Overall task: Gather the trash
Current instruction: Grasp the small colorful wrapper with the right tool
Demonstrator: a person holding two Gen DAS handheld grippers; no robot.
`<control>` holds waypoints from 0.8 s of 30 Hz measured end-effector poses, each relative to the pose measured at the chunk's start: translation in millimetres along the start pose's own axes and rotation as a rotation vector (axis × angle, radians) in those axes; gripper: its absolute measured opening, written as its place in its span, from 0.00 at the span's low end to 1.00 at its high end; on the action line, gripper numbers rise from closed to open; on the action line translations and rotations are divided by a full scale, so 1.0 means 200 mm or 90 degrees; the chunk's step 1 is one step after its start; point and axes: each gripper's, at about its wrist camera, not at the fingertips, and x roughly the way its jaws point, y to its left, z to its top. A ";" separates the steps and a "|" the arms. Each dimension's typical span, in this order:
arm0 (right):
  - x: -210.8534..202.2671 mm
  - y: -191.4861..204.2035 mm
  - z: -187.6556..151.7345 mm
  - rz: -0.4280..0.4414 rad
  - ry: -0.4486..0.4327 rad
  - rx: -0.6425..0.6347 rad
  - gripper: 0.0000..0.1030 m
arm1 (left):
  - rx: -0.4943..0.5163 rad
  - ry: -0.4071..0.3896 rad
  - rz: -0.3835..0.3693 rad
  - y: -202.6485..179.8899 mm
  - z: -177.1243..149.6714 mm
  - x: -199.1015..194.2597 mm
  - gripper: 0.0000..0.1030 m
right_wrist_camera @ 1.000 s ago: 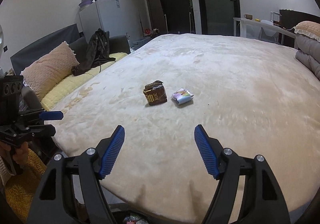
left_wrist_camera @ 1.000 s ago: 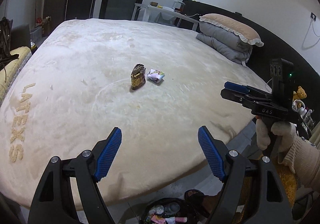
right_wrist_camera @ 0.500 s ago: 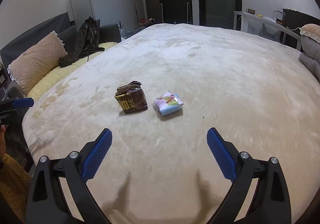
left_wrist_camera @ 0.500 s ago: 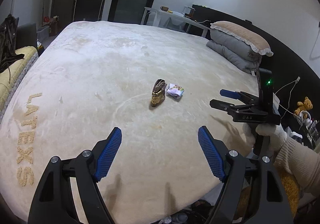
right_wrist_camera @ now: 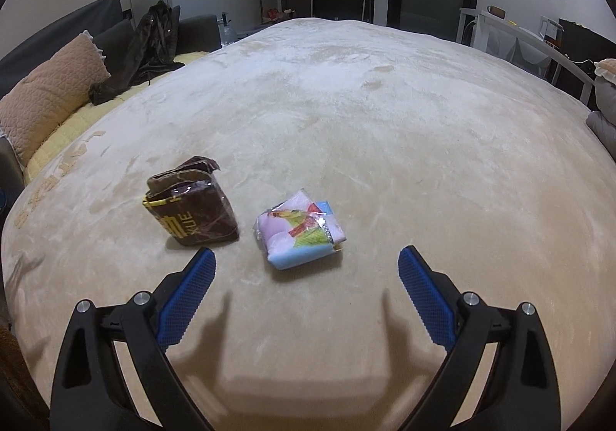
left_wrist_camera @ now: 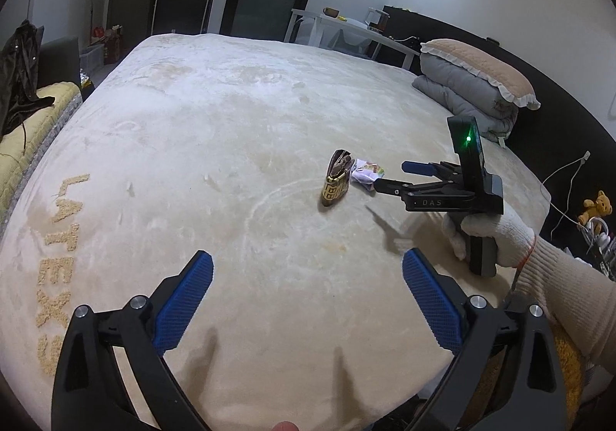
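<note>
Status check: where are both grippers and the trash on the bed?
Left gripper open, empty, hanging back. Right gripper open, empty, lined up on pastel wrapper. Brown packet just left of it. Nothing in the way.

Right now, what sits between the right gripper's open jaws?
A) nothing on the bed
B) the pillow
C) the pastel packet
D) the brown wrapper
C: in the right wrist view the pastel packet lies just ahead between the open jaws of the right gripper, while the brown wrapper sits off toward its left finger, both on the bed.
</note>
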 end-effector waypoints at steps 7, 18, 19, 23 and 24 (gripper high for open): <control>0.10 0.00 0.05 0.025 0.028 0.006 0.72 | -0.009 0.002 0.021 0.03 -0.01 0.01 0.94; 0.07 -0.01 0.04 0.028 0.018 0.024 0.52 | -0.009 0.009 0.026 0.02 0.01 0.11 0.94; 0.05 -0.02 0.04 0.031 0.016 0.025 0.52 | -0.007 0.009 0.023 0.02 0.02 0.12 0.94; -0.05 -0.03 0.01 0.044 -0.003 0.034 0.51 | -0.011 0.016 0.028 0.02 0.03 0.18 0.94; -0.08 -0.03 0.00 0.048 -0.006 0.037 0.51 | -0.018 0.017 0.026 0.02 0.04 0.19 0.94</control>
